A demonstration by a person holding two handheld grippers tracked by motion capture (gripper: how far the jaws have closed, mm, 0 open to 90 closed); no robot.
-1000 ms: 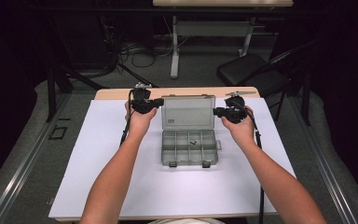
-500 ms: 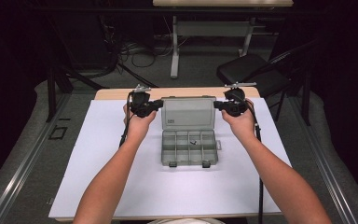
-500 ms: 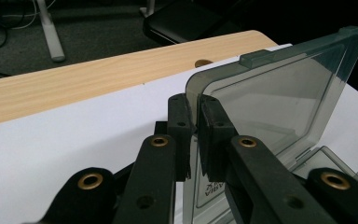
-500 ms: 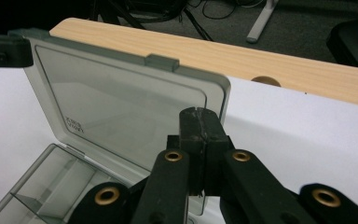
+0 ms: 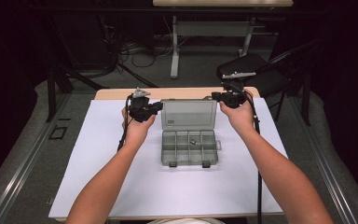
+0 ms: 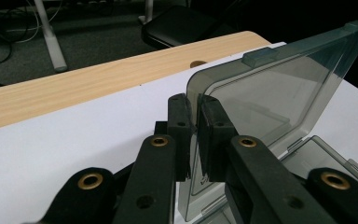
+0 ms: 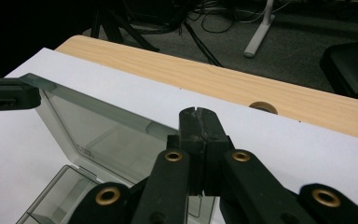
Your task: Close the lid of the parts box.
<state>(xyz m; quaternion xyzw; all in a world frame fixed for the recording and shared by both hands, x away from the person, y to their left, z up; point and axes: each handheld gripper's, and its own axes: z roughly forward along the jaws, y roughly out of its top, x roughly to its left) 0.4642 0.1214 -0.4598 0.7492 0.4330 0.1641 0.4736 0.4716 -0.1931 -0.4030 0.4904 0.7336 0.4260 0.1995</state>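
A grey see-through organizer box [image 5: 189, 148] lies open on the white sheet. Its lid [image 5: 189, 114] stands upright at the back. A small dark piece [image 5: 192, 141] rests in one compartment. My left gripper [image 5: 157, 107] is shut on the lid's left edge, and in the left gripper view its pads [image 6: 213, 135] pinch the lid [image 6: 279, 93] between them. My right gripper [image 5: 218, 97] hovers at the lid's upper right corner. In the right gripper view its jaws [image 7: 198, 135] are shut pad to pad on nothing, with the lid [image 7: 107, 135] beyond and below them.
A white sheet [image 5: 98, 154] covers the wooden table [image 5: 116, 94], whose bare strip runs along the back edge. A black chair [image 5: 256, 74] stands behind at the right. Table legs [image 5: 174, 46] and cables lie on the floor beyond.
My right gripper has risen from the lid's right edge to above its top corner, with the jaws closed together. The left hand has shifted slightly while holding the lid.
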